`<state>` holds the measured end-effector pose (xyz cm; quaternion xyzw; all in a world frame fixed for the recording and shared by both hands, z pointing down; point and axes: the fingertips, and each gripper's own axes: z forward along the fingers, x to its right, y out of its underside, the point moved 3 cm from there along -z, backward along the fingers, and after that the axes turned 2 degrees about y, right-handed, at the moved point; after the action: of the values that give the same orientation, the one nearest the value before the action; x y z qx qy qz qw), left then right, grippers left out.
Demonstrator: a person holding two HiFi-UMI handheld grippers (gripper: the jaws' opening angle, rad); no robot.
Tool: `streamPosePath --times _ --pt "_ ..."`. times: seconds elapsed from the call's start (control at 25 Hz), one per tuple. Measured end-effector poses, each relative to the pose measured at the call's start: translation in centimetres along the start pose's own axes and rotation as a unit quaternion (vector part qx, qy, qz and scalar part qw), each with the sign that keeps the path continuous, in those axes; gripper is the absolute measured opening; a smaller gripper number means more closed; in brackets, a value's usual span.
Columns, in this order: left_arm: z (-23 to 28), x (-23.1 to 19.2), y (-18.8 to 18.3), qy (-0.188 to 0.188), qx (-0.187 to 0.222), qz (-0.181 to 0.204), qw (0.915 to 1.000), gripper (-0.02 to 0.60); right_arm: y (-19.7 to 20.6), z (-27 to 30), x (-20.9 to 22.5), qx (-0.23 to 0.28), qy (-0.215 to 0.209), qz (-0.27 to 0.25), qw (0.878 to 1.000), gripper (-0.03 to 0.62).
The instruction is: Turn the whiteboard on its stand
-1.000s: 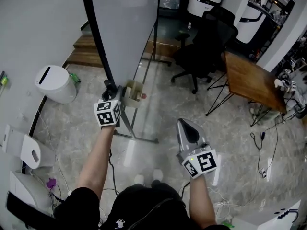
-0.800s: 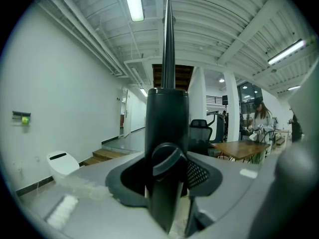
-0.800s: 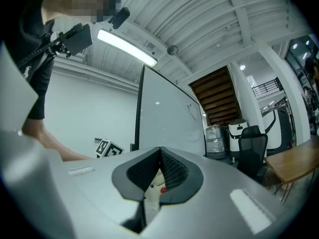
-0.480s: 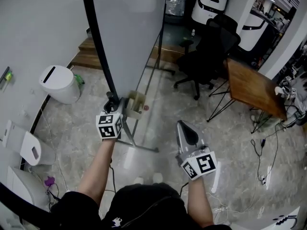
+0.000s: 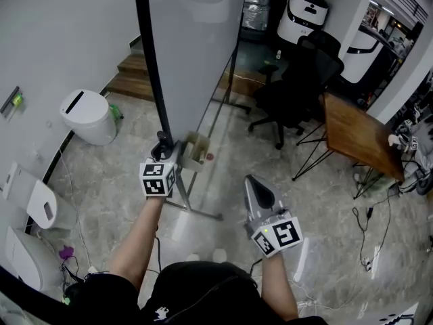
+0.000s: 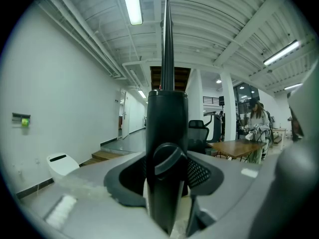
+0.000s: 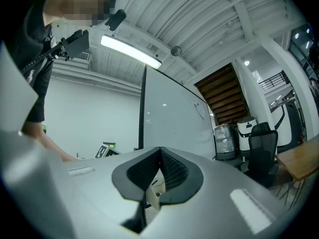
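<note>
Whiteboard [image 5: 193, 53] stands upright, far left of centre. Left gripper [image 5: 163, 152] is at its near black frame [image 6: 167, 133]: jaws spread round it, just been opening, pads seemingly off it. Right gripper [image 5: 256, 187] is pressed together, empty, near right. Turn probably done; withdrawal left.

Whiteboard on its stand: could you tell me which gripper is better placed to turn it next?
Left. The left gripper has the whiteboard's black edge between its jaws, which have just been opening; the right gripper hangs clear of it, jaws together.
</note>
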<state>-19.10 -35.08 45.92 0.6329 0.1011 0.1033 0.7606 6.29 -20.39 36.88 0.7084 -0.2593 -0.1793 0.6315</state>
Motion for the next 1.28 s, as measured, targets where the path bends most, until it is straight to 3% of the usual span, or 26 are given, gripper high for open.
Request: streamPosePath --times 0.2,0.6,0.76,1.0,1.28 --pt "-1.4 -0.1 -1.8 0.0 0.023 0.017 0.9996 0.237 -0.1 0.0 0.0 -0.002 -0.002 0.0 1.0 0.008" --pt "-6.6 1.1 -9.9 -0.012 0.125 0.034 0.9914 0.241 -0.2 0.0 0.0 0.003 -0.003 0.003 1.0 0.008" --pt "-7.8 3.9 -11.2 0.021 0.136 0.049 0.9892 0.211 -0.9 -0.6 0.9 0.013 0.013 -0.001 1.0 0.008" --pt "-7.5 8.7 -10.1 0.084 0.126 0.045 0.9874 0.092 -1.4 -2.0 2.4 0.016 0.042 -0.006 0.999 0.008" --pt "-6.1 13.5 -8.4 0.142 0.106 0.033 0.9837 0.042 -1.4 -3.7 3.3 0.006 0.072 -0.011 0.997 0.008"
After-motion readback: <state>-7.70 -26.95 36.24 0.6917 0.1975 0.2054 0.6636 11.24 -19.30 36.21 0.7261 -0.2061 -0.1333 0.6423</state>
